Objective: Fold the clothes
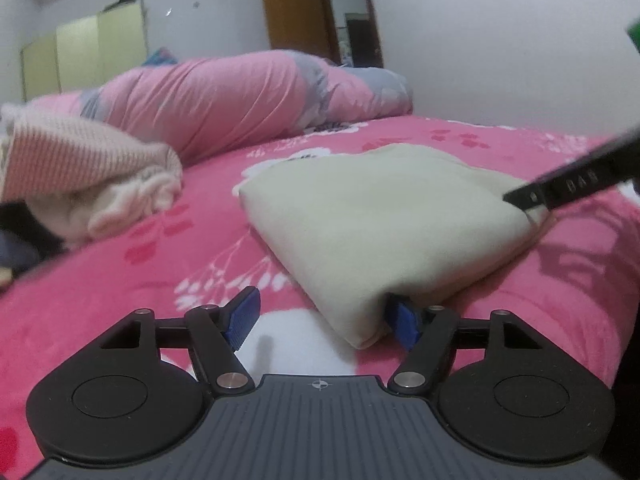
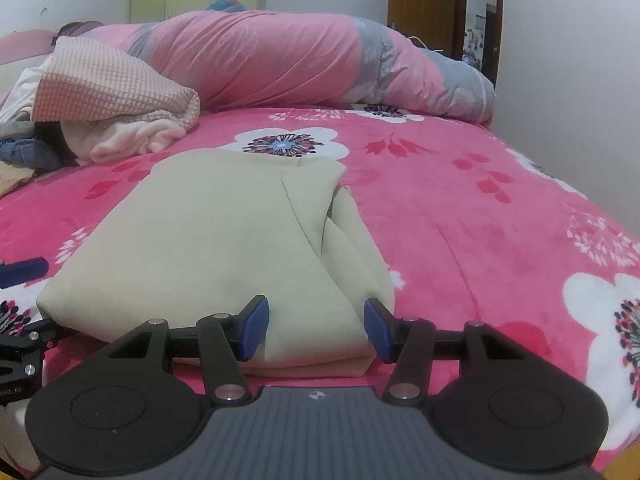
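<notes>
Close up, the left gripper [image 1: 324, 320] has its fingers spread wide, one blue pad tucked under the near corner of the cream garment [image 1: 372, 216] but not squeezing it. The right gripper [image 2: 316, 328] is wide open too, its pads on either side of the near edge, holding nothing. The cream garment lies on the pink bed cover [image 2: 500, 240] already folded into a neat thick packet — that piece looks done. Farther back sits a messy pile of clothes [image 2: 100, 108], likely waiting to be folded. Behind it lies a big rolled pink quilt [image 2: 280, 64] — nothing blocks the way.
</notes>
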Tool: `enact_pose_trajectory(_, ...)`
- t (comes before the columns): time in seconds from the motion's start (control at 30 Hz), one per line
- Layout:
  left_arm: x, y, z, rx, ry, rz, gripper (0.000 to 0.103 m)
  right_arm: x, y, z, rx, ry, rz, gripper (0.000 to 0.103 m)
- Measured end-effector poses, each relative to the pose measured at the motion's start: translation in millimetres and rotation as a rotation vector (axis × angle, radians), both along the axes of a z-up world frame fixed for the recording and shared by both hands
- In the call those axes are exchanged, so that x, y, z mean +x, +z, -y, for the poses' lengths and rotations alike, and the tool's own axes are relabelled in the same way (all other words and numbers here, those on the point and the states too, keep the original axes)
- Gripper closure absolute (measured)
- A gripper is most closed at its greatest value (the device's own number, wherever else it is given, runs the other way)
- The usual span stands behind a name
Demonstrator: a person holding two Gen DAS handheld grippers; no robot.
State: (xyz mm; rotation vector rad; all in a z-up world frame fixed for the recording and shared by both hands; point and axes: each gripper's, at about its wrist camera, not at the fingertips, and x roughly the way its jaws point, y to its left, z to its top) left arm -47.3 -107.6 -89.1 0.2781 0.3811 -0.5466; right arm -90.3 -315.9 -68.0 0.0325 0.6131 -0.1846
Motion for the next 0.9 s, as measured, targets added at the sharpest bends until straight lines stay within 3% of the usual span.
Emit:
enact_pose_trajectory(0.13,-4.1,2.2,-1.2,-0.001,0.021,0.029,0.033,0.9,0.7,-1.1,-0.004,-0.002,-0.004,0.047)
enact_pose_trajectory(0.33,2.4,2.1,-24.1,-0.075,0.038,-0.053,0.033,0.0,0.3,-2.0,-0.004,0.006,0.0,0.047)
enact_pose_trajectory(0.4,9.2,-4.4,-28.5,-0.094,0.032,-0.072,0.024,-0.3,-0.2,-2.0,-0.006,0.009,0.001,0.046)
enact_pose_trajectory(0.53,16.0,-6.4,-36.3,-0.128,0.018,-0.136,0.023,-1.1,-1.7,1.1,0.005,0.014,0.01,0.045)
enact_pose_trajectory(0.83,-25.2,19.1,-52.4,-0.012,-0.013,-0.013,0.026,-5.1,-6.8,9.0,0.05,0.018,0.051,0.045)
enact_pose_trajectory(0.9,-25.6,28.9,-46.2,-0.059,-0.022,0.007,0.027,-5.5,-7.5,9.3,0.048,0.023,0.057,0.044)
